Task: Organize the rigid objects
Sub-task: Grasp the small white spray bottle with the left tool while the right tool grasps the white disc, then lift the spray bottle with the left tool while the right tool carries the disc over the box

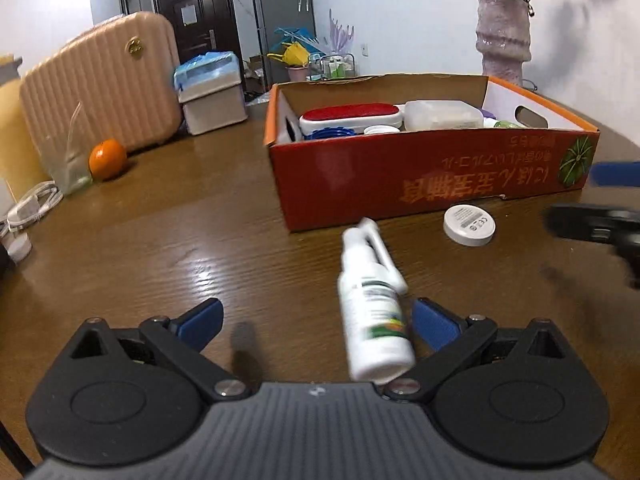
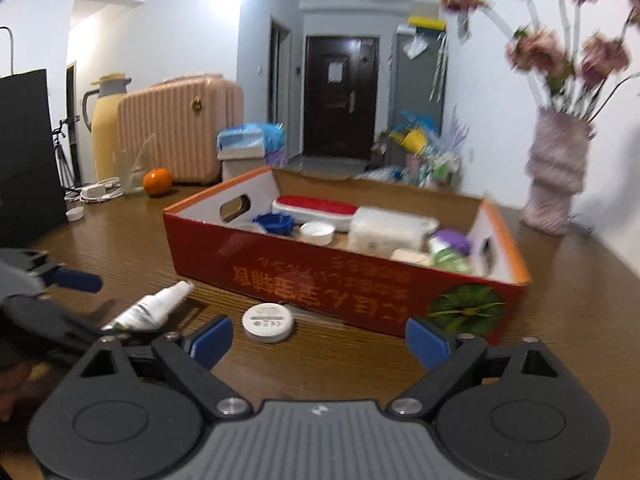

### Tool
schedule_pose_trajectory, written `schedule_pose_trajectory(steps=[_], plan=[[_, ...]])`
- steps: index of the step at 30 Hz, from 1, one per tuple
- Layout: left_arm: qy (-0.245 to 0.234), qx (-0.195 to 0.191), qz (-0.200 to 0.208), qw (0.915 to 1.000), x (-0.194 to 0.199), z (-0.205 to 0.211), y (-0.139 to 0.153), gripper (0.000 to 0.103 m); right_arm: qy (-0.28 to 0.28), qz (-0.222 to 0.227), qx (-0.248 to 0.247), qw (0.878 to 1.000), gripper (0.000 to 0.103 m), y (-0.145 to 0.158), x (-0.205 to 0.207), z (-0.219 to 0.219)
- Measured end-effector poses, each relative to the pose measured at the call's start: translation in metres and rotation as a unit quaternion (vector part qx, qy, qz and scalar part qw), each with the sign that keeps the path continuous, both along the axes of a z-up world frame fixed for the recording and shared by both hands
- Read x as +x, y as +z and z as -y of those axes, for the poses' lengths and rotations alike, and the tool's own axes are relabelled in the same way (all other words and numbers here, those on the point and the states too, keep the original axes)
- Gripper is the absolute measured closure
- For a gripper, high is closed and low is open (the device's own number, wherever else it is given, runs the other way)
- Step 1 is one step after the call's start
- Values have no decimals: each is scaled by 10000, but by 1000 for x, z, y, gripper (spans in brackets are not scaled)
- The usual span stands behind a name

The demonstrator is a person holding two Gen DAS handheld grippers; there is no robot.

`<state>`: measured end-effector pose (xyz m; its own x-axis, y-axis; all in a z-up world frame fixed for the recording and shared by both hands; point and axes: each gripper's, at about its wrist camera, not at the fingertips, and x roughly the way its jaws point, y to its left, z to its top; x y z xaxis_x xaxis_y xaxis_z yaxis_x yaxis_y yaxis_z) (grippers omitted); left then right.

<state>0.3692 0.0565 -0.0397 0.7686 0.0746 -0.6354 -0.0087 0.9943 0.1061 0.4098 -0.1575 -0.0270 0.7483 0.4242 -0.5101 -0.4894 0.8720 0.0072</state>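
I see a white spray bottle (image 1: 374, 312) with a green and orange label lying on its side on the wooden table (image 1: 160, 240), between my left gripper's (image 1: 318, 322) wide-spread fingers, seemingly untouched. A white round puck (image 2: 268, 323) lies near the red cardboard box (image 2: 344, 280). My right gripper (image 2: 318, 342) is open wide too.
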Motion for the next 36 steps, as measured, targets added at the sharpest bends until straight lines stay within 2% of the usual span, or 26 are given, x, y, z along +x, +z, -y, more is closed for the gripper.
schedule_pose_trajectory(steps=[1, 3, 8, 10, 12, 13, 14, 20, 26, 31, 36], plan=[[-104, -62, 52, 9999, -1, -2, 1, 5, 63, -197, 54, 9998, 17, -4, 10, -5], [-310, -82, 42, 9995, 0, -2, 1, 21, 120, -537, 44, 9985, 22, -12, 26, -18], [-517, -399, -68, 9978, 5, -9, 1, 38, 233, -698, -216, 9971, 30, -23, 44, -48], [-539, -374, -8, 9978, 1, -9, 1, 52, 238, -693, -445, 9963, 38, -27, 48, -58], [-547, -400, 30, 9977, -2, -10, 2, 75, 279, -700, -370, 9965, 48, -27, 50, -61], [-539, -418, 36, 9977, -2, -11, 2, 75, 284, -700, -360, 9965, 59, -26, 52, -63], [-521, -461, 29, 9976, -2, -12, 2, 75, 280, -689, -354, 9966, 64, -26, 52, -63], [-428, -488, 89, 9978, -5, -13, 2, 75, 157, -623, -412, 9971, 64, -24, 47, -64], [-299, -393, 283, 9984, -24, -7, 6, 75, 91, -426, -286, 9986, 64, -9, 19, -53], [-161, -417, 428, 9981, -57, 0, 18, 75, 9, -196, -185, 9996, 65, 11, -21, -31], [-159, -284, 783, 9964, -102, 16, 39, 75, -67, 194, -61, 9998, 65, 34, -75, -7]])
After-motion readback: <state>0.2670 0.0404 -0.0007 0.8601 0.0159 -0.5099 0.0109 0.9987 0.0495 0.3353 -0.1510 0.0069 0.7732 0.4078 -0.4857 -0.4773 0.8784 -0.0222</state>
